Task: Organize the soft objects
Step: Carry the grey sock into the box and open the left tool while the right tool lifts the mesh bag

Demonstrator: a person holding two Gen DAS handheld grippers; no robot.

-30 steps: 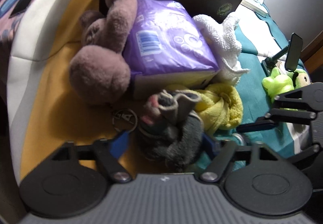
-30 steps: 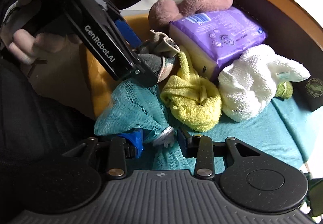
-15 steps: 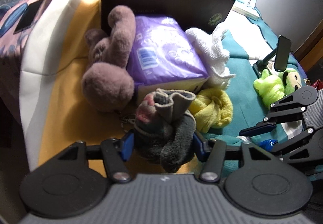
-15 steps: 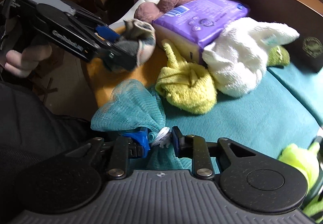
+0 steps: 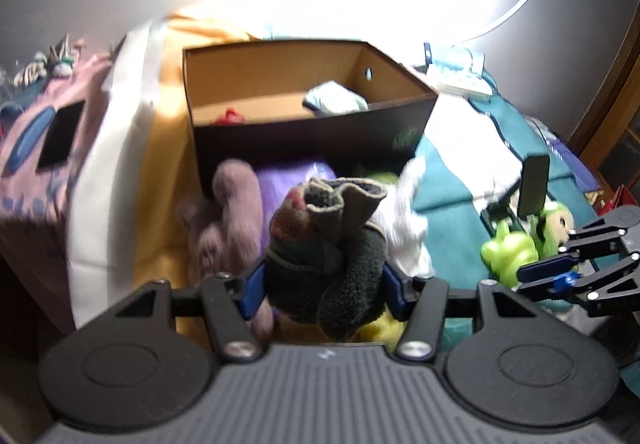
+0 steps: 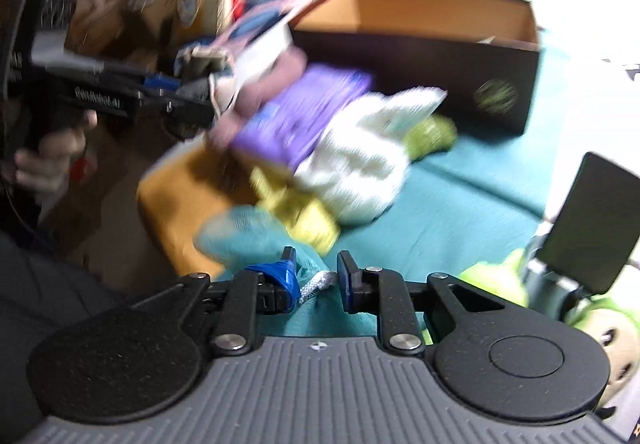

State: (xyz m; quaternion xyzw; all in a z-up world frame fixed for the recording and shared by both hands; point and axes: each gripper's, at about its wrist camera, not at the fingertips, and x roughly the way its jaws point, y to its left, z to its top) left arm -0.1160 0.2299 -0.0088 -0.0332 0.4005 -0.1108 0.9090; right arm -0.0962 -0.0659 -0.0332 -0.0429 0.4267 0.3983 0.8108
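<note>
Grey sock bundle was clamped in the left gripper before the cardboard box, while the right gripper pinched a teal mesh bag.

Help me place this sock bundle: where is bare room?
Free: the open cardboard box floor between a red item and pale cloth. Crowded: before it, brown plush toy, purple pack, white towel.

Motion blur smears the purple pack and white towel.
</note>
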